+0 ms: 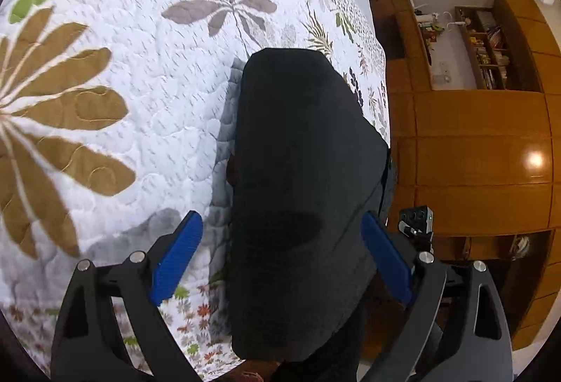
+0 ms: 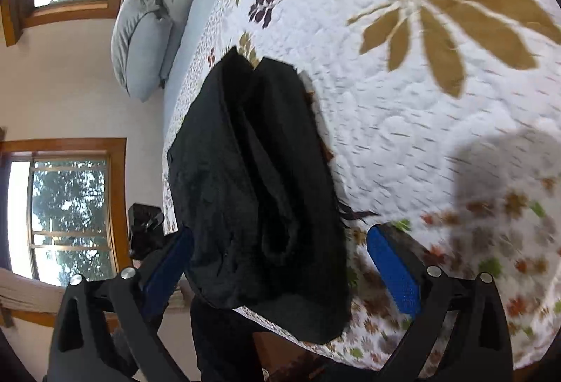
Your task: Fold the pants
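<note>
Above: black pants folded on floral quilt; left gripper and right gripper jaws spread, pinching nothing.

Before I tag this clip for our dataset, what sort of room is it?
Most likely a home bedroom: black pants lie on a bed's floral quilt, grey pillows are piled at one end, and a wooden wardrobe wall with bookshelves stands alongside.

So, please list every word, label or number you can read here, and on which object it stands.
No text can be read in either view.
Colourful book spines on the wooden wall shelf: too small and blurred.
Folded black pants: no label visible.
White floral quilted bedspread: pattern only.
</note>
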{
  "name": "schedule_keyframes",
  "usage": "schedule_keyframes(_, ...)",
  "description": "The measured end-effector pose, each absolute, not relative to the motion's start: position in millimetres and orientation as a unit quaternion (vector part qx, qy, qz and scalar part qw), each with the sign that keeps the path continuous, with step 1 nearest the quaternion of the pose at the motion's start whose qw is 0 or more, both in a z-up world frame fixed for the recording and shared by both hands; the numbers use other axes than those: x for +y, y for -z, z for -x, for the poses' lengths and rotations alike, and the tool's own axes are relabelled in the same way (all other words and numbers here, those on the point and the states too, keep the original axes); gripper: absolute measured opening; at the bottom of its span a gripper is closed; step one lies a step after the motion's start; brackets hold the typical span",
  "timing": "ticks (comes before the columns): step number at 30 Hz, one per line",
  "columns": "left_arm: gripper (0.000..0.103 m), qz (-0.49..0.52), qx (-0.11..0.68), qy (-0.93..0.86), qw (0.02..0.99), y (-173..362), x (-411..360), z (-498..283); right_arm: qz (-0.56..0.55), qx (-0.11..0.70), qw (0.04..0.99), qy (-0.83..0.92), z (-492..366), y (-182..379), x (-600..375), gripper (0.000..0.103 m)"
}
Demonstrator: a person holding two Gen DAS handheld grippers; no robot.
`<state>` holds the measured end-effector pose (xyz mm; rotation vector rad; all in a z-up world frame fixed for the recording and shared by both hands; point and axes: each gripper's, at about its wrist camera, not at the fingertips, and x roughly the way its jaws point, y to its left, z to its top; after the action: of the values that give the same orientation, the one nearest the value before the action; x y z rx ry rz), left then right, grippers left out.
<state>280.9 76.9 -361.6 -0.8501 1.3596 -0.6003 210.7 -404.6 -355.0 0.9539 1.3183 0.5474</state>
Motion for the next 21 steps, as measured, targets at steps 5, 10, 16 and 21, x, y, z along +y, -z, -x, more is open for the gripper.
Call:
schedule_keyframes(5, 0.091, 0.383, 0.607, 0.286, 0.634, 375.3, 66.4, -293.8, -0.416, 0.595, 0.64, -0.253, -219.1, 365.5, -393.9, 0.1)
schedule_keyframes(10, 0.091, 0.399, 0.606, 0.313, 0.614, 382.0, 52.2, -300.1, -0.424, 0.596, 0.63, -0.259, -223.6, 368.4, -391.3, 0.1)
schedule_keyframes(16, 0.091, 0.388, 0.618, 0.326, 0.602, 388.5, 35.1, -301.7, -0.426, 0.6, 0.623, -0.266, -230.9, 370.3, -389.3, 0.1)
schedule_keyframes(21, 0.091, 0.377, 0.624, 0.317, 0.607, 386.8, 40.6, -301.7, -0.418, 0.607, 0.619, -0.271, -236.3, 370.1, -389.6, 0.1)
